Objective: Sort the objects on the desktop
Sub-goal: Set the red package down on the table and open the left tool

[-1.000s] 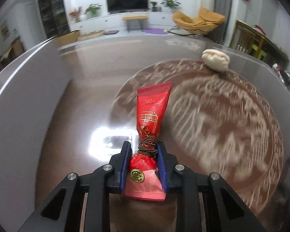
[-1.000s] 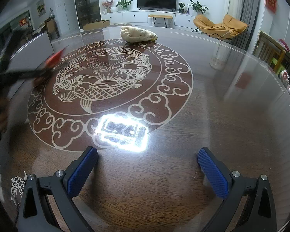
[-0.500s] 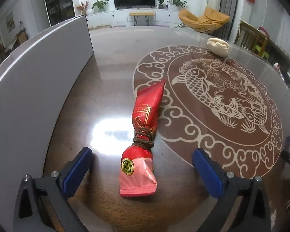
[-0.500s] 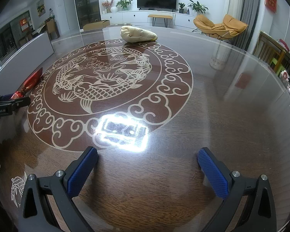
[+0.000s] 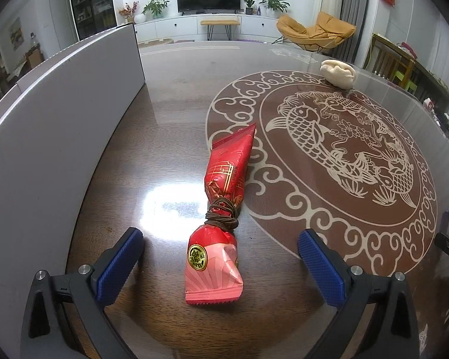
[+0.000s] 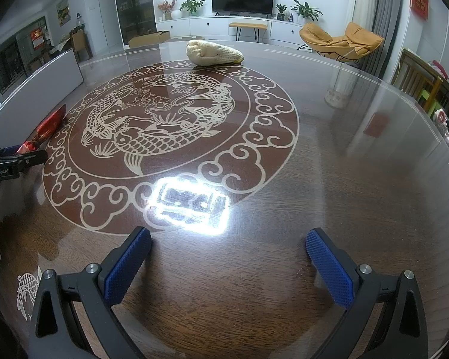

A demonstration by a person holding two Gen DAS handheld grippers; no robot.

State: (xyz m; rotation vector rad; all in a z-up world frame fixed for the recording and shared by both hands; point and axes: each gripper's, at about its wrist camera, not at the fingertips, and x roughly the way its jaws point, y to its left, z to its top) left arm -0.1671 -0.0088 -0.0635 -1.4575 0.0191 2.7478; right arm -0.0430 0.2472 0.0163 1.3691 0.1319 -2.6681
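Observation:
A red snack packet [image 5: 221, 209], tied round its middle with brown cord, lies flat on the dark wooden table, its pink end toward me. My left gripper [image 5: 221, 248] is open, its blue pads on either side of the packet's pink end, not touching it. The packet also shows in the right wrist view [image 6: 46, 128] at the far left, behind the left gripper's body. A cream toy corn cob [image 6: 214, 52] lies at the far side of the carp medallion. My right gripper [image 6: 229, 248] is open and empty above bare table.
A tall grey panel [image 5: 54, 113] stands along the left of the table, close to the packet. A round carp medallion [image 6: 164, 119] is inlaid in the middle of the table. Chairs stand beyond the table's right edge [image 6: 419, 89].
A second ago my left gripper was shut on the packet and carrying it. It has set the packet on the table and opened wide. The right gripper has not moved.

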